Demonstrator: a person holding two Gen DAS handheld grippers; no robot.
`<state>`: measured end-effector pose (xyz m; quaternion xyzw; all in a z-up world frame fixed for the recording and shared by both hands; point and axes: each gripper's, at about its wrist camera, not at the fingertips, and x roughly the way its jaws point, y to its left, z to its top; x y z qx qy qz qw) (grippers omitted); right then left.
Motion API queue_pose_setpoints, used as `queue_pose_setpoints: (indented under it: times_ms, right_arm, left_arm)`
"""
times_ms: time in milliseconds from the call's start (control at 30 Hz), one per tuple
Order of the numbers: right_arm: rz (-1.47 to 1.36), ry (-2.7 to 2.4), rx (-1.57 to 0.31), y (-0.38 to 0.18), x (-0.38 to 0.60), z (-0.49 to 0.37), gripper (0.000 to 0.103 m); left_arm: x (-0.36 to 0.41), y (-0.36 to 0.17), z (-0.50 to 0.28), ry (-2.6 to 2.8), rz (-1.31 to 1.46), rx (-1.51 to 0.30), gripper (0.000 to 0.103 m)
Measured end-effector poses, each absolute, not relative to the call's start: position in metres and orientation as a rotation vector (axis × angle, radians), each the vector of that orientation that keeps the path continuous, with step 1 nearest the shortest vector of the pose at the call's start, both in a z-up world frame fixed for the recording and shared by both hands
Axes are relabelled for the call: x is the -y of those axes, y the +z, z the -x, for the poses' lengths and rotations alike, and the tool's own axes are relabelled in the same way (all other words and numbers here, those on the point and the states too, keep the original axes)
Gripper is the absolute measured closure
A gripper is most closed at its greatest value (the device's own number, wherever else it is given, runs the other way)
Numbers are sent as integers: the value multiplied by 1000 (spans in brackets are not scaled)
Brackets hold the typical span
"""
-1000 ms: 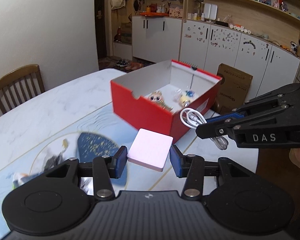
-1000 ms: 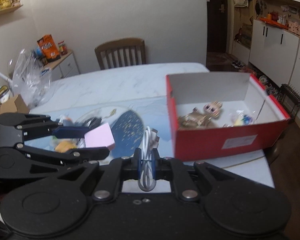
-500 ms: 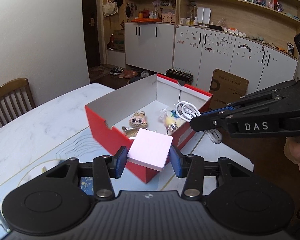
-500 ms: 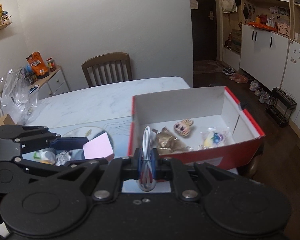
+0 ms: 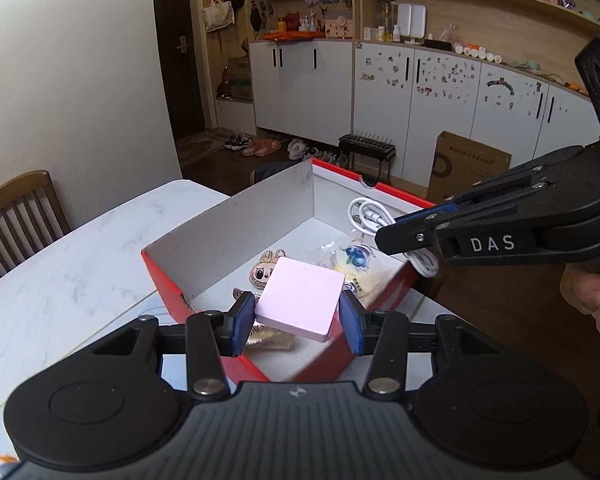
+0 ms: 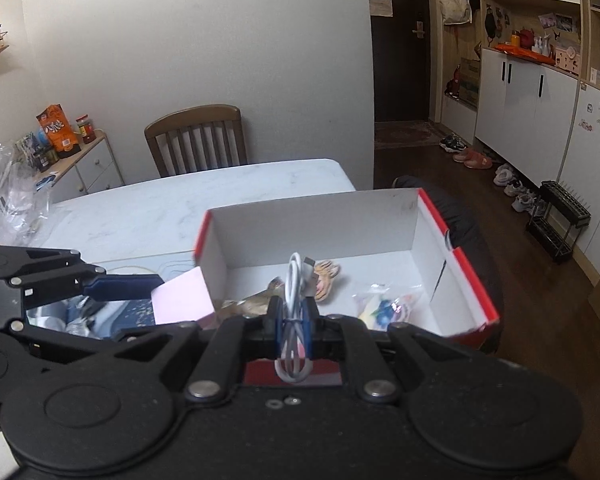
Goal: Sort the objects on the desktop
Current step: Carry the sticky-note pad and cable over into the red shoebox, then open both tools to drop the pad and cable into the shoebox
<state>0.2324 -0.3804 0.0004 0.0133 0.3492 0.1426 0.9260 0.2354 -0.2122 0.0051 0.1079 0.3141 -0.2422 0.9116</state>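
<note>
My left gripper [image 5: 298, 322] is shut on a flat pink square block [image 5: 300, 298] and holds it above the near end of the red shoe box [image 5: 228, 220]. In the right wrist view the same pink block [image 6: 180, 298] shows at the box's left wall. My right gripper [image 6: 294, 320] is shut on a coiled white cable [image 6: 296, 280] over the box's near wall [image 6: 466, 264]. From the left wrist view the right gripper [image 5: 388, 236] hangs over the box's right side with the cable [image 5: 370, 214] looped beyond its tips. A plush toy [image 5: 265, 270] and a clear bag of small items [image 5: 354, 258] lie inside.
The box stands near the corner of a white marble table [image 5: 60, 280]. A wooden chair [image 6: 198, 136] is at the table's far side. A dark blue mat and loose items [image 6: 80, 316] lie left of the box. A person's hand [image 5: 592, 296] grips the right tool.
Both grippers have travelled across the table toward the red box and now hang over it. The pink block and the cable stayed gripped throughout.
</note>
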Motion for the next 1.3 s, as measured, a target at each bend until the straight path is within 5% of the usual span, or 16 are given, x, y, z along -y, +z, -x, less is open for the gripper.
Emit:
queue_pose_setpoints:
  times_ms: [1300]
  right_arm:
    - [-3, 353, -1002, -86, 411, -347, 95]
  left_arm:
    - [264, -75, -380, -428, -348, -980, 59]
